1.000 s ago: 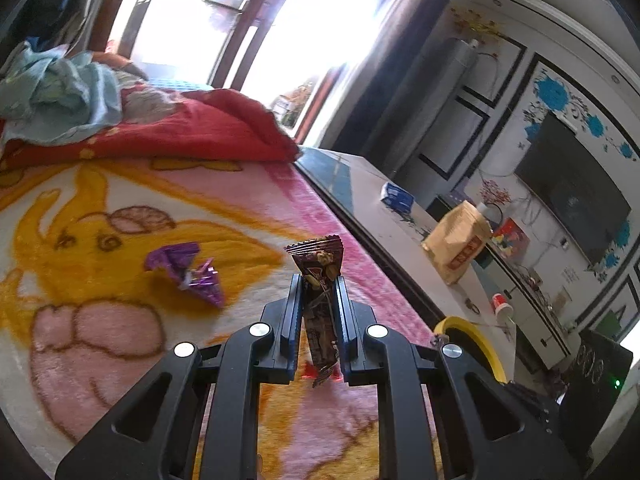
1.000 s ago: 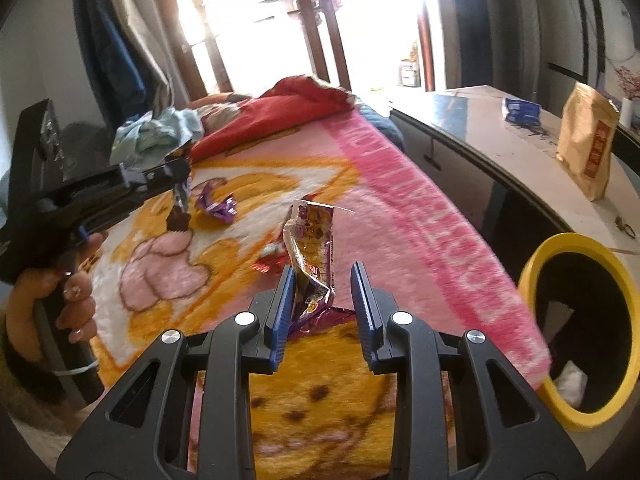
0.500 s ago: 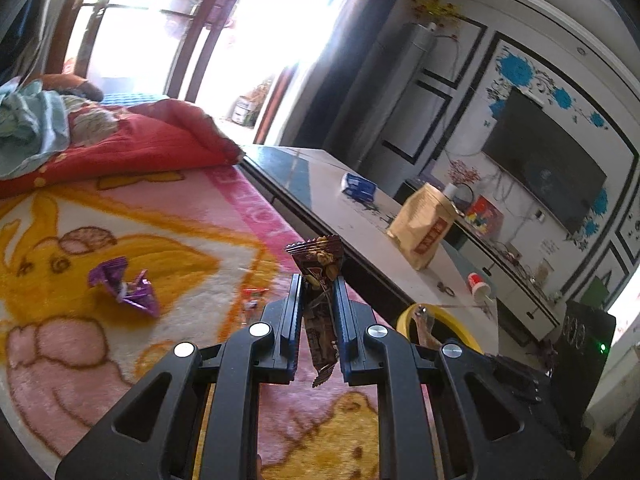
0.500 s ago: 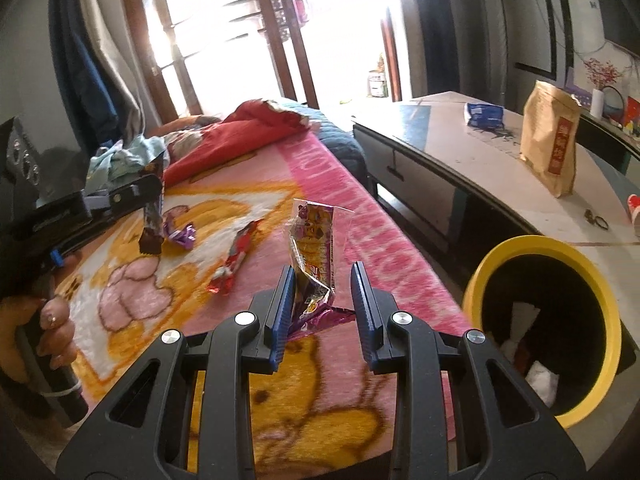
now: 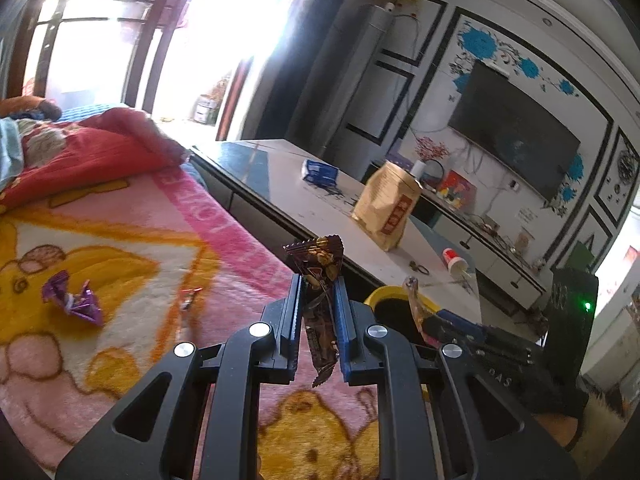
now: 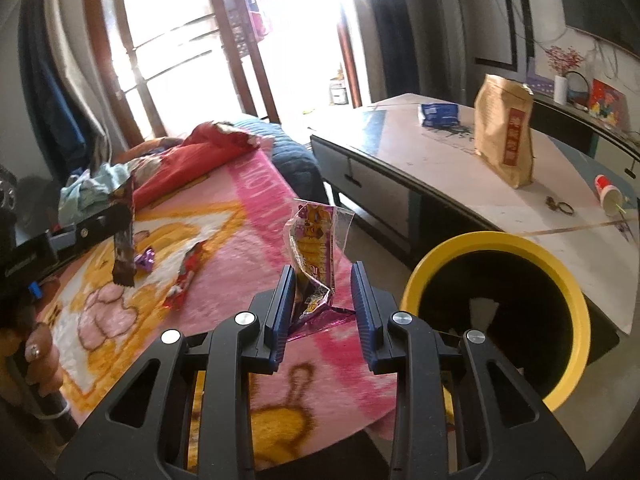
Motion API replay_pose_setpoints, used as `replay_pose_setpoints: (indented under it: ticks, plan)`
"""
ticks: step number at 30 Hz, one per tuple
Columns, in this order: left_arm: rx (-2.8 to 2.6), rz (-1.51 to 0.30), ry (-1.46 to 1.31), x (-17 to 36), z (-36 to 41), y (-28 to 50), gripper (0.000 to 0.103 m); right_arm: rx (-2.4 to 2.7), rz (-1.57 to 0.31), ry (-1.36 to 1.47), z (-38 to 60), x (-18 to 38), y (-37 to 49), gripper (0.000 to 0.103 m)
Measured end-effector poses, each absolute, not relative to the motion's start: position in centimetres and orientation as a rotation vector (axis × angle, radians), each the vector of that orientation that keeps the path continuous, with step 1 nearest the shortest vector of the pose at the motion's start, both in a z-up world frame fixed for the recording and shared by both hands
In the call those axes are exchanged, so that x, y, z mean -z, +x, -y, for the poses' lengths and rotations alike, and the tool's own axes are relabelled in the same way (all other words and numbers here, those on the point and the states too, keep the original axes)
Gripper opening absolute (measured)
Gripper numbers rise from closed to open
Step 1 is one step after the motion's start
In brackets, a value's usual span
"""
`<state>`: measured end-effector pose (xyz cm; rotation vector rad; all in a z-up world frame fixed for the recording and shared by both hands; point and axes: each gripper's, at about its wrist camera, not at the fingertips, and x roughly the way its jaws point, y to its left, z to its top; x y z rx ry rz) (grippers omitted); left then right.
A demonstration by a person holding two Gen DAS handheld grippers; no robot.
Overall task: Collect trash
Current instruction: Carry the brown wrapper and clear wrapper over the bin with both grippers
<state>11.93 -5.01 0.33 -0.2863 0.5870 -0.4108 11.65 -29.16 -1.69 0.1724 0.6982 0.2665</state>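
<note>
- Wrappers are in both your claws: your left gripper (image 5: pixel 318 300) is clamped on a dark brown wrapper (image 5: pixel 320 272) standing upright between its pads, and your right gripper (image 6: pixel 323 286) pinches a purple and yellow wrapper (image 6: pixel 314 256) at its crumpled base.
- Beside the yellow bin (image 6: pixel 476 242), on its blanket side, your right claw hangs over the blanket's edge; your left claw is farther from the bin, above the blanket.
- More litter lies on the pink cartoon blanket (image 6: pixel 256 200), well away from the bin: a purple foil wrapper (image 5: pixel 72 300) and a red wrapper (image 6: pixel 186 272).
- Nothing stands between your right claw and the bin's open mouth.
- Inside the bin you can see pale scraps (image 6: pixel 482 308) against its dark wall.
- Behind the bin runs a long low table (image 6: pixel 400 152) carrying a brown paper bag (image 6: pixel 504 136), a blue packet (image 6: pixel 438 114) and a tipped paper cup (image 6: pixel 610 198).
- Beyond the table, bright windows and a wall-mounted television (image 5: pixel 512 132).
</note>
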Motion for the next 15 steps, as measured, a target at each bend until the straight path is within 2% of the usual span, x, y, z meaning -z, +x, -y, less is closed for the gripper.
replay_pose_setpoints:
  ticks: [15]
  plan:
    - [0.553, -0.604, -0.222, 0.1, 11.5, 12.5, 0.015, -0.109, -0.697, 0.218, 34.8, 2.0, 11.4, 0.023]
